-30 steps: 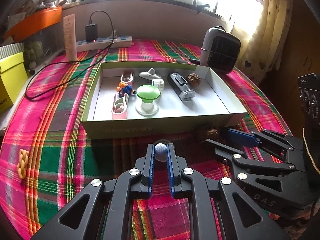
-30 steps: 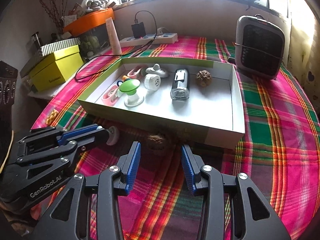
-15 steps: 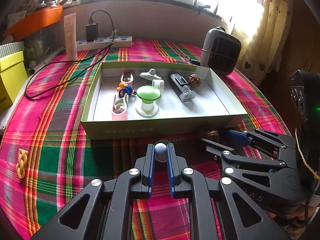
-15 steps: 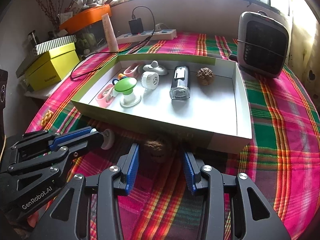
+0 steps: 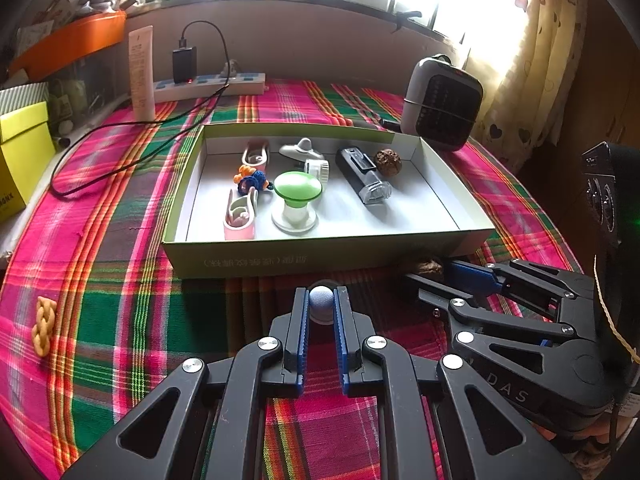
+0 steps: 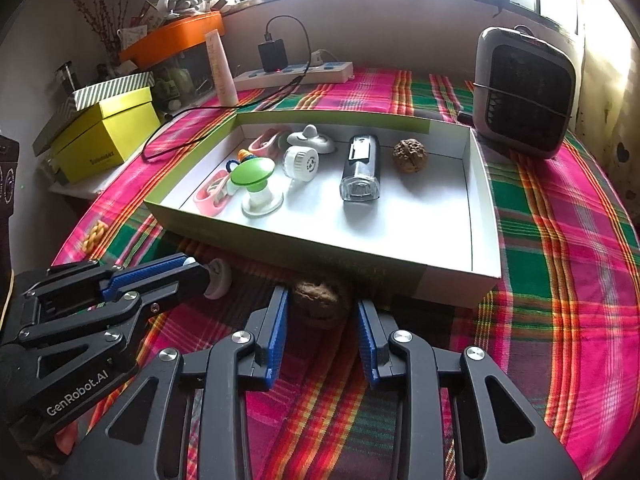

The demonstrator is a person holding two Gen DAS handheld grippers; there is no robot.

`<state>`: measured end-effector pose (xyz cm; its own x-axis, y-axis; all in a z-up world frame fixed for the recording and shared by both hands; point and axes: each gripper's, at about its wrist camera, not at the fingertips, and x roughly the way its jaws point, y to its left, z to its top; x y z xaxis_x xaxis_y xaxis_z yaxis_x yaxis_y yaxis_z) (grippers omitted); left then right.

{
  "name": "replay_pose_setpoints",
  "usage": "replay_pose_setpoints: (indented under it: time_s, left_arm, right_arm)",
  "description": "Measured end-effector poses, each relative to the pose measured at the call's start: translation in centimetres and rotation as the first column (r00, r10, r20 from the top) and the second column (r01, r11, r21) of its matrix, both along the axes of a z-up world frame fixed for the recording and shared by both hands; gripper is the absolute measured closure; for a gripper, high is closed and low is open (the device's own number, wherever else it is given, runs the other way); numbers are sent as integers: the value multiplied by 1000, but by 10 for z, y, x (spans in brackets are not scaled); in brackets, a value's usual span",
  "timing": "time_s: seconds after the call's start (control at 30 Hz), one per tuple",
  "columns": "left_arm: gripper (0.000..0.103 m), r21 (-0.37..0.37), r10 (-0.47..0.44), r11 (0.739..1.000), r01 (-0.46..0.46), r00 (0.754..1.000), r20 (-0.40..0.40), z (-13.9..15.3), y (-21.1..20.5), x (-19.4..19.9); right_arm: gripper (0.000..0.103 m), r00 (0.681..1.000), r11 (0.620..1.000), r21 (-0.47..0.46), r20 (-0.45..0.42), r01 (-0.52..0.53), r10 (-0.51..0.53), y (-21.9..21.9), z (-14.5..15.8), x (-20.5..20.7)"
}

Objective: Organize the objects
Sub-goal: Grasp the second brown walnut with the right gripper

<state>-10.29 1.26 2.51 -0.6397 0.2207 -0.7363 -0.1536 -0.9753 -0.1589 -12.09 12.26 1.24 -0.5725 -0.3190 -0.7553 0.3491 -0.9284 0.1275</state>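
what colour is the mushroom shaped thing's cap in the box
Bright green cap on a white base, clearest in the right wrist view.

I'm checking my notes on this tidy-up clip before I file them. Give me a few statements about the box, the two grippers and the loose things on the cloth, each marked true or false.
1. The left gripper is shut on a small white ball. True.
2. A walnut lies on the cloth between the right gripper fingers. True; the jaws are closing on it.
3. The box holds no walnut. False: one walnut in the box lies near its far right corner.
4. The green-topped piece stands outside the box. False: it stands inside.
5. A yellow braided piece lies on the cloth left of the box. True.
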Motion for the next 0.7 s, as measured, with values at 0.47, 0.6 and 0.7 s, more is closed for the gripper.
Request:
replay_pose_setpoints:
  time_s: [0.47,0.6,0.7]
  left_arm:
    - [92,1,0,1000,0,1000,0,0,0,0]
    - [92,-1,3,1000,-3,1000,-1,0,0,0]
    - [92,-6,5,1000,-5,1000,-6,2,0,0]
  right_arm:
    - [70,1000,1000,-4,-3,2,-2,1,0,1]
    - [70,1000,1000,-8,-9,6,-6,2,1,2]
    - [70,1000,1000,-15,-13,6,-6,2,3,4]
